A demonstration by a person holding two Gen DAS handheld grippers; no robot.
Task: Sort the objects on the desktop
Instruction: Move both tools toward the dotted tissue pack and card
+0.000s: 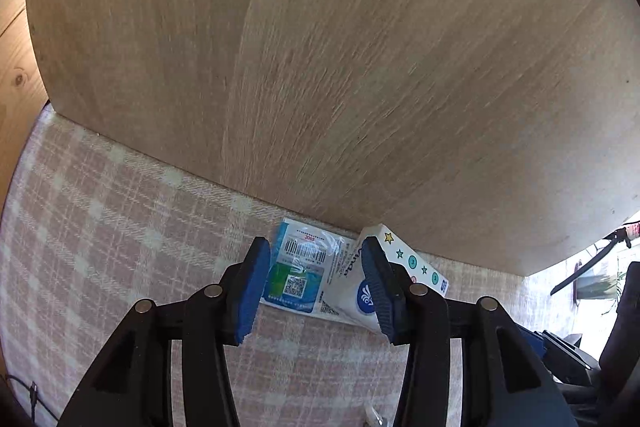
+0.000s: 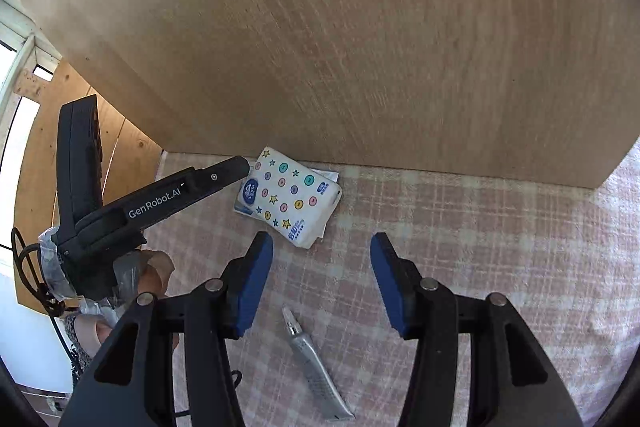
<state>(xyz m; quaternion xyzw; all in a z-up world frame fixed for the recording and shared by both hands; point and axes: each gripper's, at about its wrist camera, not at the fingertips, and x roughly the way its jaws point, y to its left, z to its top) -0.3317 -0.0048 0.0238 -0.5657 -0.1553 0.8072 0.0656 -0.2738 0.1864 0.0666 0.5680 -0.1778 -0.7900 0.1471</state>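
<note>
A white tissue pack printed with stars and coloured dots (image 2: 292, 199) lies on the pink plaid cloth (image 2: 460, 227), close against a wooden panel. It rests on a flat blue-and-white packet with a barcode (image 1: 298, 267). My left gripper (image 1: 316, 247) is open above both, and its right pad (image 1: 380, 287) overlaps the tissue pack (image 1: 416, 263). Seen from the right wrist, the left gripper's finger (image 2: 216, 177) ends at the pack's left end. My right gripper (image 2: 320, 239) is open and holds nothing. A silver tube (image 2: 316, 367) lies on the cloth below its fingers.
A tall light wooden panel (image 1: 360, 67) stands upright just behind the packs. Plywood (image 2: 120, 147) and a bright window lie to the left. A person's hand (image 2: 156, 275) holds the left gripper, with a black cable (image 2: 32, 267) beside it.
</note>
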